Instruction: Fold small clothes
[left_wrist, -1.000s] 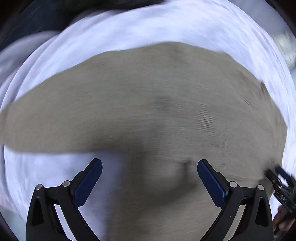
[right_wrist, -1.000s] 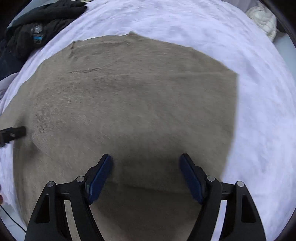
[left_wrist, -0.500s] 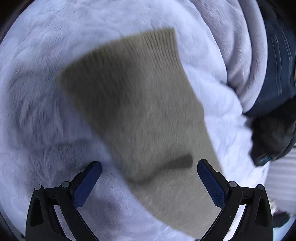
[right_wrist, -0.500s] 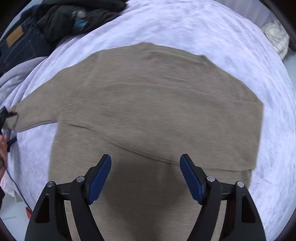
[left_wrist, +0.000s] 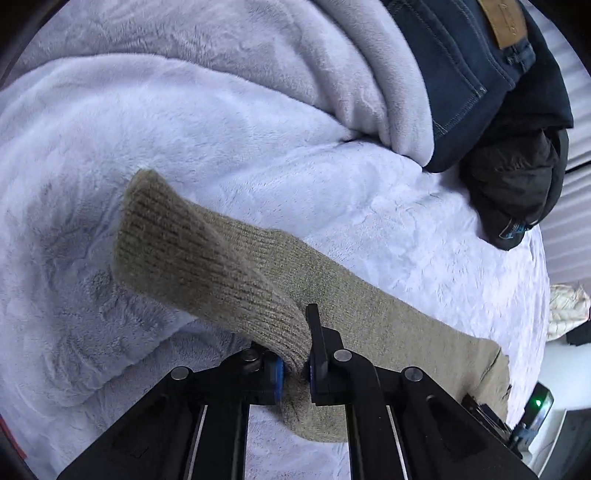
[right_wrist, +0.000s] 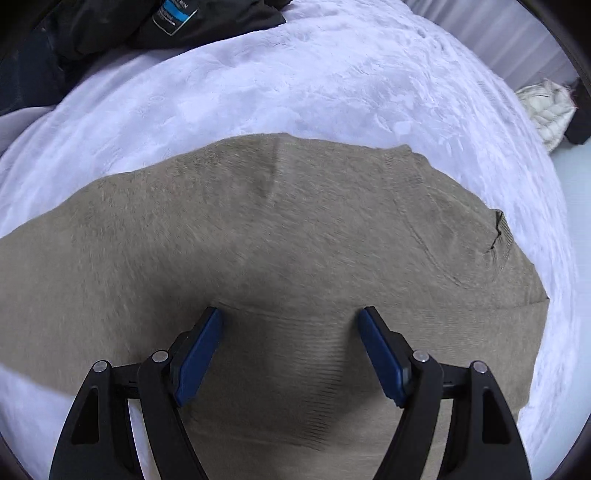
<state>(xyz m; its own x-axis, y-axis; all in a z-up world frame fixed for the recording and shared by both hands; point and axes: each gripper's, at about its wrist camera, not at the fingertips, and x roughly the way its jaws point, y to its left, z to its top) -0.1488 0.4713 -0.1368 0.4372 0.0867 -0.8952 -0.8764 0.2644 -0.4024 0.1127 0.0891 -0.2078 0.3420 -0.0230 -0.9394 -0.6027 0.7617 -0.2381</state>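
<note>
A taupe knitted sweater (right_wrist: 258, 240) lies spread on a pale lilac fleece blanket (right_wrist: 332, 81). In the left wrist view its long sleeve (left_wrist: 369, 306) runs from the lower right to a ribbed cuff (left_wrist: 177, 251), which is raised off the blanket and curled over. My left gripper (left_wrist: 295, 354) is shut on the sleeve just behind that cuff, with the knit pinched between the blue pads. My right gripper (right_wrist: 290, 314) hangs open over the sweater's body, and nothing is between its fingers. A small tear or notch (right_wrist: 496, 229) shows at the sweater's right edge.
Dark blue jeans (left_wrist: 461, 66) and a black jacket (left_wrist: 517, 184) lie piled at the blanket's far right, behind a thick fold of fleece (left_wrist: 332, 74). The right wrist view shows the black jacket (right_wrist: 147, 26) at top left and a cream quilted item (right_wrist: 546, 107) beyond the bed's right edge.
My left gripper swept from the sweater's body out along the sleeve and shut on it near the cuff, which is now lifted. My right gripper slid across the body, still open.
</note>
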